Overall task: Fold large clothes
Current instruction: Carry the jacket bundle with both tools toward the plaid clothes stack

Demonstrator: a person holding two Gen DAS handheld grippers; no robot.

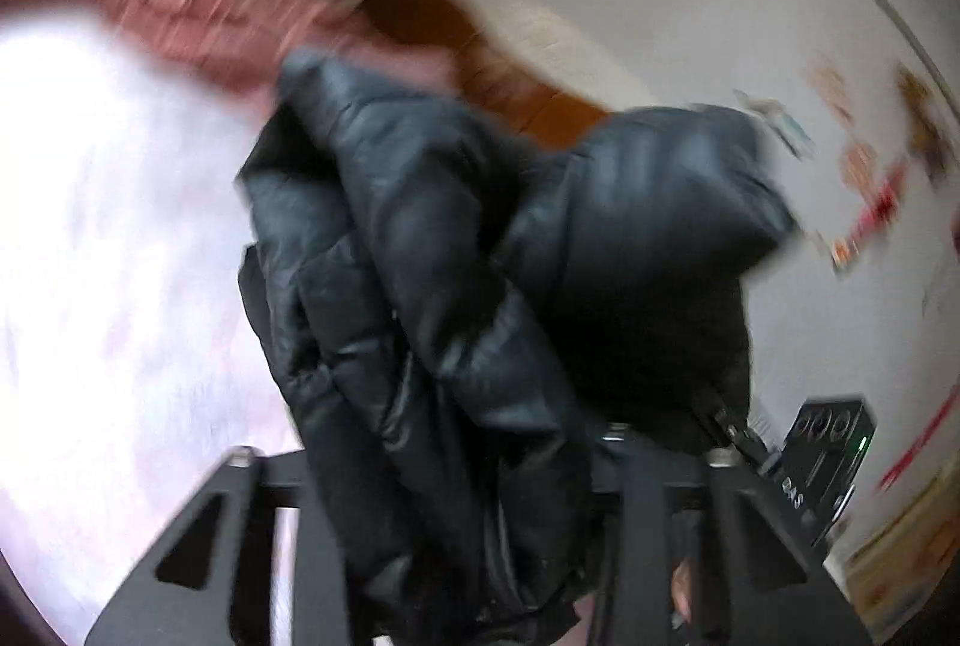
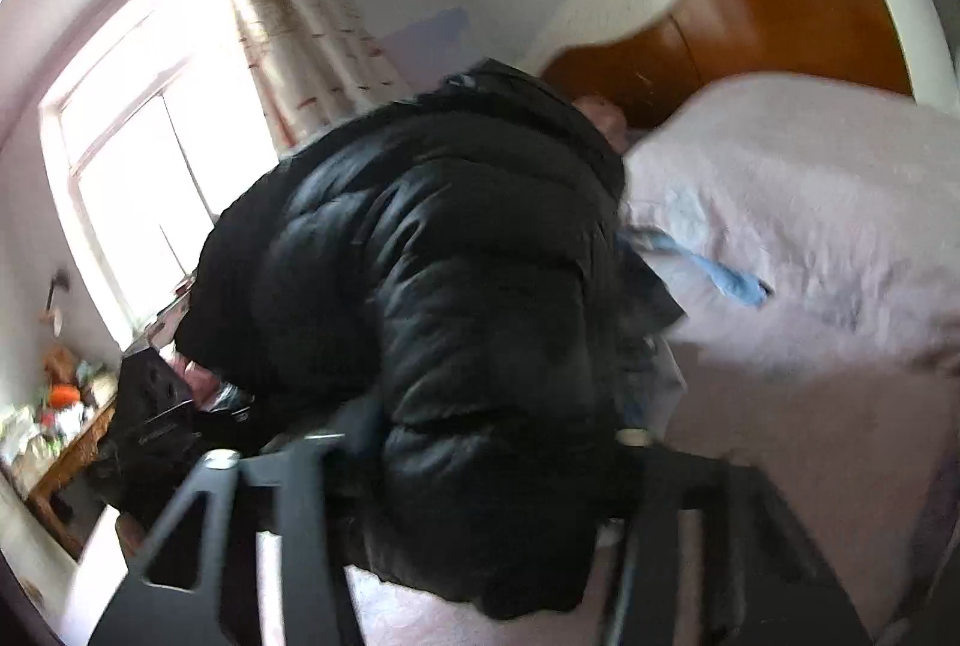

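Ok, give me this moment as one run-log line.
step: folding | item: black puffer jacket bunched, held up over bed | left gripper: shut on jacket | right gripper: shut on jacket | view: blurred

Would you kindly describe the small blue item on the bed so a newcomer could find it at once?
Start at the wooden headboard and come down the pale pink bedspread. Just right of the black puffer jacket lies a crumpled light-blue cloth, the only blue thing on the pink cover.
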